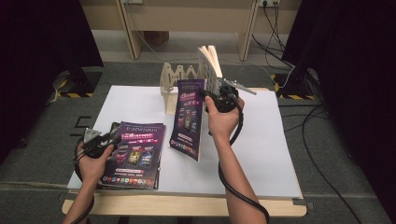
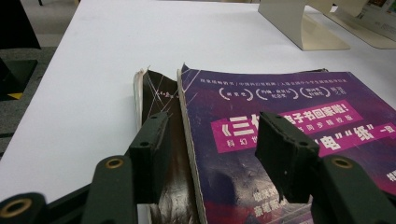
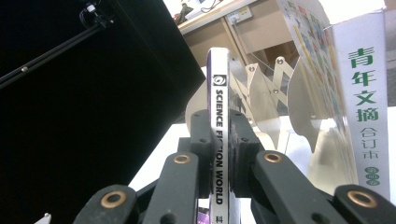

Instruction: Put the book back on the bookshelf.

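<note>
- Right gripper [image 3: 223, 154] clamped on the spine of a purple magazine [image 1: 188, 119], pads pressing both sides; spine lettering legible in the right gripper view, lower end cut off by the frame edge.
- Held magazine upright over the white table [image 1: 261, 154], cover facing left in the high view, bottom corner low near the surface; contact with the table not discernible.
- Just behind it, a wooden accordion-style rack [image 1: 176, 77] with a thick white-spined book [image 3: 366, 112] leaning in it; book's top cropped in the right gripper view, rack partly hidden behind the magazine.
- Left gripper [image 2: 212, 151] with jaws wide apart, gripping nothing, poised over the near-left edge of a stack of magazines [image 1: 133, 156] lying flat at the table's left front.
- Top cover of the stack purple, a torn darker cover peeking out beneath at the left; number of copies in the stack unclear.
- Cover text partly blocked by the jaws in the left gripper view.
- Left hand [image 1: 91, 163] on the gripper body, forearm cut off at the bottom edge.
</note>
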Tool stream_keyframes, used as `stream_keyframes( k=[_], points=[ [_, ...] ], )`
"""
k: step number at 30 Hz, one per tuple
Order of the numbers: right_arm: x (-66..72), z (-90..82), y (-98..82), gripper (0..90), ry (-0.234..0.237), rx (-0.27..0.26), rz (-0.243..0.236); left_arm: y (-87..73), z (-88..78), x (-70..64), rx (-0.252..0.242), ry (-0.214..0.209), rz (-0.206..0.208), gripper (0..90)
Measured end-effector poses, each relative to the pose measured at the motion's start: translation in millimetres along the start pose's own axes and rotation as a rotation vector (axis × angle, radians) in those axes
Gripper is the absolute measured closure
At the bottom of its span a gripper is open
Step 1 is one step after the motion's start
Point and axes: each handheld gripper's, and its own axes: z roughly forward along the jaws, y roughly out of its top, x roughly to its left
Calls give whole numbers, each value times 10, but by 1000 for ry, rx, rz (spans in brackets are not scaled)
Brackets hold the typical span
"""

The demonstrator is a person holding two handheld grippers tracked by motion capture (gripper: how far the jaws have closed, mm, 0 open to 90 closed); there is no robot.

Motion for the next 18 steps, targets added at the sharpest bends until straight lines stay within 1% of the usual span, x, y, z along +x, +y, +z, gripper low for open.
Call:
stream_keyframes(
  k=[9,18],
  points=[
    [-27,6,9,834,-8,6,5,2,3,-2,3,-2,2,444],
    [-24,38,46,834,-6,-9,3,2,5,-4,6,-3,7,444]
  ],
)
